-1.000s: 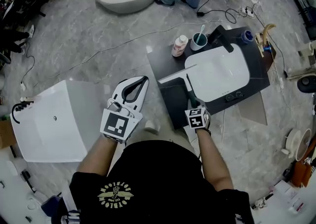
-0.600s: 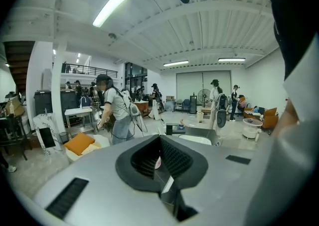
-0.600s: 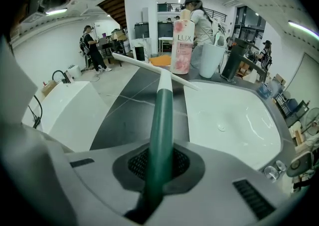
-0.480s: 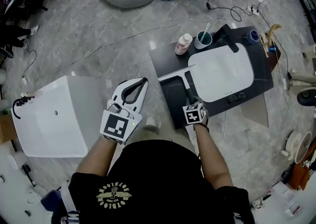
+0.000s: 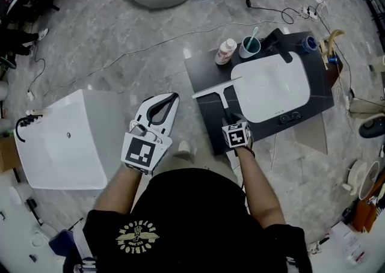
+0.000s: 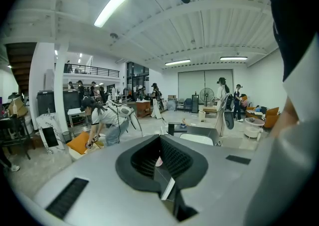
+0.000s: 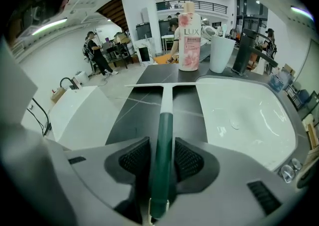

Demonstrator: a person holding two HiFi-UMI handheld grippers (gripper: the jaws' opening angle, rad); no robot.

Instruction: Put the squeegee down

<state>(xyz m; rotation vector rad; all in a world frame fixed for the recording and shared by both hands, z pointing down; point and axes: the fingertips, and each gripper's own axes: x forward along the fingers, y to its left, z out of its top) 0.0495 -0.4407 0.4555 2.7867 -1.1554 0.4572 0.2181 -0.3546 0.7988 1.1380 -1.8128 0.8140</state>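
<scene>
Straddling the green handle of the squeegee (image 7: pixel 166 105), the right gripper (image 7: pixel 162 156) has just been opening its jaws. In the right gripper view the ribbed pads (image 7: pixel 133 158) stand a little off the handle on either side, so the handle lies between them without being pressed. The gripper is tilted steeply down over the near part of a dark counter (image 5: pixel 203 72).

From the jaws the handle runs away from the person, green and then white, to the long white blade. The blade lies crosswise on the dark counter, just beside the left rim of a white basin (image 5: pixel 271 88).

Behind the blade stand a pink-and-white bottle (image 5: pixel 226 52) and a cup (image 5: pixel 250 46), close together, with a black tap (image 5: pixel 278 43) beside them at the back of the basin.

The left gripper (image 5: pixel 173 96) is held apart from the counter, over the grey floor (image 5: pixel 108 55). Its jaws are drawn together at the tips, with nothing between them. A white tub (image 5: pixel 60 145) lies on the floor to its left.
</scene>
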